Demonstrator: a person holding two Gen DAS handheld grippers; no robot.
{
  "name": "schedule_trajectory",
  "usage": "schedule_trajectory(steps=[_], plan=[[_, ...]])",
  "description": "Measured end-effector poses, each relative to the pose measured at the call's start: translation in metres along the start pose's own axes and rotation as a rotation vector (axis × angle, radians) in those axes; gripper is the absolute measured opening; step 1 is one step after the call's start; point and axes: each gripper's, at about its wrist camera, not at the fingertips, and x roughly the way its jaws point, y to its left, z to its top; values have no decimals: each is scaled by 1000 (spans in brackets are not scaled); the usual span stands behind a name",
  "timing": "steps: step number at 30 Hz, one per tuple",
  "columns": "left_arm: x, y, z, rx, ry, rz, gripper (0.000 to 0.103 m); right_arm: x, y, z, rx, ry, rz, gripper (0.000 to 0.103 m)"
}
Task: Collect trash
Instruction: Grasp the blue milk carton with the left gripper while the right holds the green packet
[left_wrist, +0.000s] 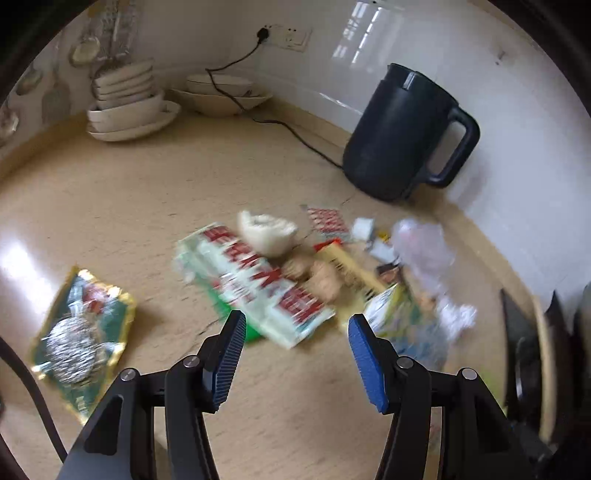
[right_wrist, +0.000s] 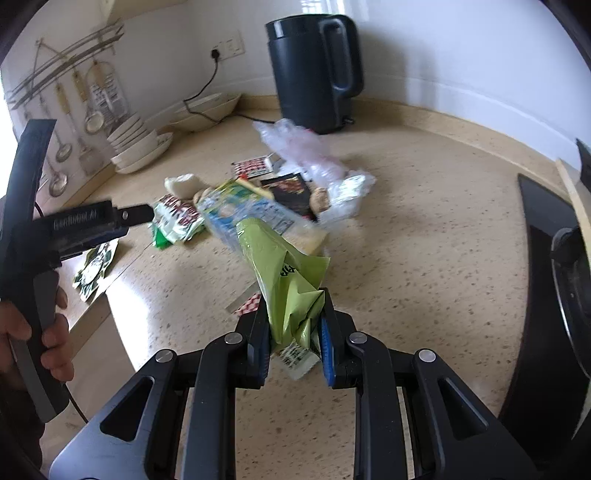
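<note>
Your right gripper (right_wrist: 295, 334) has matt black plastic arms and ribbed blue pads, and the green wrapper (right_wrist: 286, 280) pinched in it looks like creased, slightly glossy film. You see a speckled beige countertop (left_wrist: 155, 192) polished enough to throw glare, a matt black plastic kettle (left_wrist: 402, 133), and glazed pale ceramic bowls (left_wrist: 129, 99). The clear bag (right_wrist: 306, 155) is thin crinkled plastic, and the scouring ball (left_wrist: 72, 349) is shiny metal wire.

Home kitchen, stacked bowls (left_wrist: 127, 107), kettle (left_wrist: 402, 133), stove (right_wrist: 554, 280)
</note>
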Motion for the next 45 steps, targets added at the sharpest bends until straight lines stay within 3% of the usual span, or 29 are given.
schedule_trajectory(steps=[6, 7, 9, 11, 18, 21, 22, 28, 30, 31, 33, 37, 39, 40, 45], plan=[[8, -56, -2, -24, 74, -82, 57, 2, -22, 2, 41, -2, -86, 21], [10, -71, -5, -19, 82, -53, 59, 2, -29, 1, 57, -1, -105, 21], [16, -86, -7, -48, 92, -65, 65, 1, -39, -1, 75, 1, -128, 21], [29, -100, -6, -71, 133, -33, 67, 0, -47, -3, 84, 4, -145, 21], [59, -132, 4, -15, 158, 91, 70, -4, -60, -4, 103, 2, -148, 21], [70, -150, -3, 108, 184, 159, 70, -3, -59, -4, 99, 9, -130, 21], [71, -151, -5, 146, 195, 203, 70, -4, -59, -4, 98, 9, -124, 21], [70, -137, -6, 113, 247, 309, 69, -7, -58, -3, 90, 0, -87, 21], [65, -129, -6, 73, 252, 278, 70, -8, -59, -3, 89, 0, -79, 21], [70, -124, -7, 56, 269, 287, 76, -9, -60, -3, 89, -1, -77, 21], [76, -114, -7, 10, 318, 278, 74, -10, -61, -5, 90, 0, -71, 21], [69, -101, -9, -72, 317, 260, 74, -10, -60, -5, 80, 2, -56, 21], [71, -101, -14, -63, 330, 257, 68, -10, -61, -6, 78, 4, -49, 21], [73, -102, -16, -60, 343, 247, 59, -9, -60, -6, 76, 5, -43, 21], [77, -91, -20, -34, 348, 214, 51, -10, -57, -3, 63, 2, -28, 21]])
